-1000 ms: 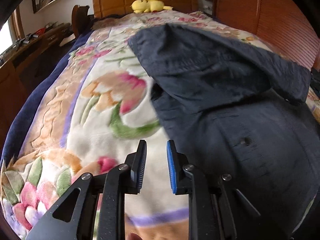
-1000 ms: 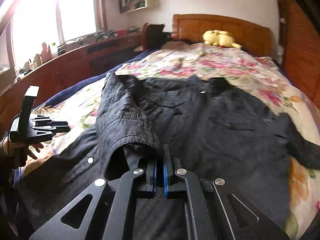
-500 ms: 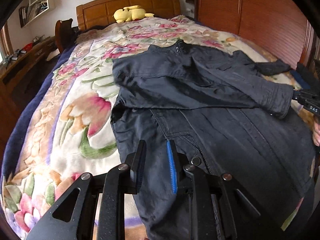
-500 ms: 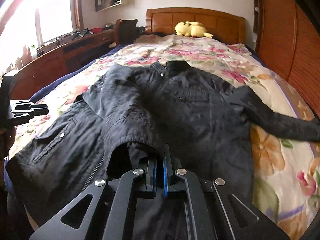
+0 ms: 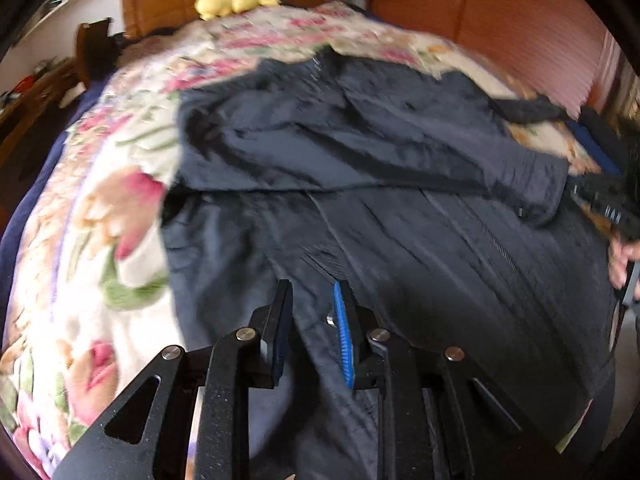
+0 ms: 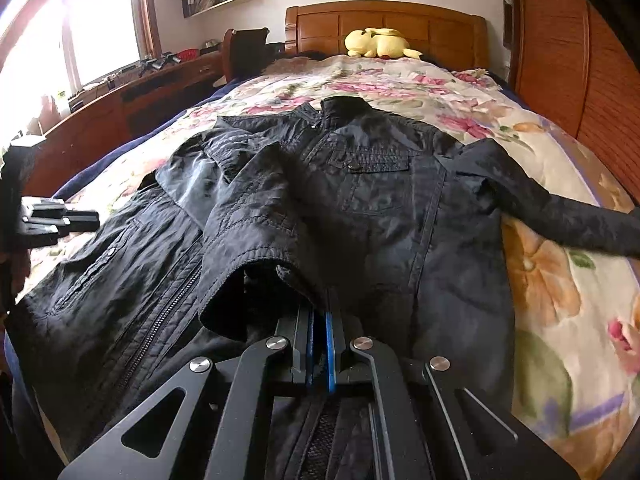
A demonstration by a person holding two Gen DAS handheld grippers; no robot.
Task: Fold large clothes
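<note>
A dark jacket [image 6: 380,208] lies front up on the floral blanket [image 6: 560,280], collar towards the headboard. Its left sleeve [image 6: 248,256] is folded across the chest, and my right gripper [image 6: 320,308] is shut on that sleeve's cuff. The other sleeve [image 6: 560,216] stretches out to the right. In the left wrist view my left gripper [image 5: 310,292] hovers over the jacket's [image 5: 400,240] lower left part, jaws apart with nothing between them. The right gripper [image 5: 600,200] and a hand [image 5: 620,264] show at that view's right edge, at the cuff [image 5: 540,196].
A yellow plush toy [image 6: 376,42] rests against the wooden headboard [image 6: 400,24]. Wooden panelling [image 6: 560,60] runs along the bed's right side. A desk with small items [image 6: 120,96] and a chair [image 6: 244,48] stand to the left. The left gripper [image 6: 60,220] shows at the left edge.
My left gripper moved from over the bare blanket to over the jacket's lower left part. My right gripper kept hold of the cuff and carried the sleeve further across the jacket front.
</note>
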